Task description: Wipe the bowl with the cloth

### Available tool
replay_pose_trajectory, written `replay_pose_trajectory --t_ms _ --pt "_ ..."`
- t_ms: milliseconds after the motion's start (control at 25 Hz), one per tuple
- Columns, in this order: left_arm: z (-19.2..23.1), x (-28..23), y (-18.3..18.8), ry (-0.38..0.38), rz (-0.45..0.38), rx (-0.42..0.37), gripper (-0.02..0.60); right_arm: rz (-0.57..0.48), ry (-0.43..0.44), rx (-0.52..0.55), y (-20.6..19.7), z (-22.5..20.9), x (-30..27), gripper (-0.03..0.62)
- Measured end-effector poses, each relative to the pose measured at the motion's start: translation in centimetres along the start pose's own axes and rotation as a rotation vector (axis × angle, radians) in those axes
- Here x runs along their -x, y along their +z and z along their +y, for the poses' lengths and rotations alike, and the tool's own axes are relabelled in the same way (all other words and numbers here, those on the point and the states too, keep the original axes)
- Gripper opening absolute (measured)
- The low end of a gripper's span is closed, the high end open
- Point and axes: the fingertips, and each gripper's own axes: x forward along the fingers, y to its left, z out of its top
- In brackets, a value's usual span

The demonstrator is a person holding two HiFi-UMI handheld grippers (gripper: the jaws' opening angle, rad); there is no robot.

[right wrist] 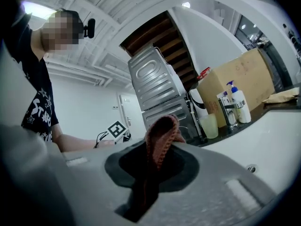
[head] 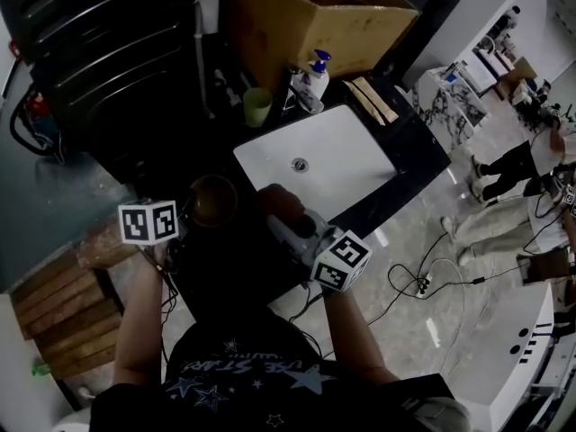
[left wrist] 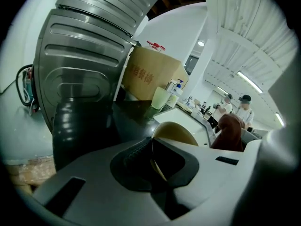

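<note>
At frame centre, the brown bowl (head: pixel 211 202) is pinched steady by the left gripper (left wrist: pixel 152 160); the rust-red cloth (right wrist: pixel 162 133) is clamped in the right gripper (right wrist: pixel 154 166) for wiping.

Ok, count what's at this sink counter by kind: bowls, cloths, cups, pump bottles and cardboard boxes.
bowl: 1
cloth: 1
cup: 1
pump bottle: 1
cardboard box: 1
Total: 5
</note>
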Motion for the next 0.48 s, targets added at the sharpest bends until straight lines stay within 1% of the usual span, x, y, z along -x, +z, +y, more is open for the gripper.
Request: replay_pose_trajectory --t_ms 120,240,320,480 --pt "0.4 -0.4 0.7 0.037 -0.025 0.004 0.020 0.008 0.018 0.004 -0.1 -0.2 0.3 0.054" --pt "0.7 -0.5 1.4 0.058 -0.060 0.003 0.020 0.012 0.032 0.005 -0.3 -0.8 0.6 0.054" --pt "0.6 -0.4 1.8 0.065 -0.095 0.003 0.020 0.018 0.039 -0.014 -0.6 -1.3 0.8 0.054" --pt "0.5 -0.1 2.2 0.086 -0.134 0.012 0.021 0.031 0.057 -0.040 -0.9 -1.9 1.2 0.054"
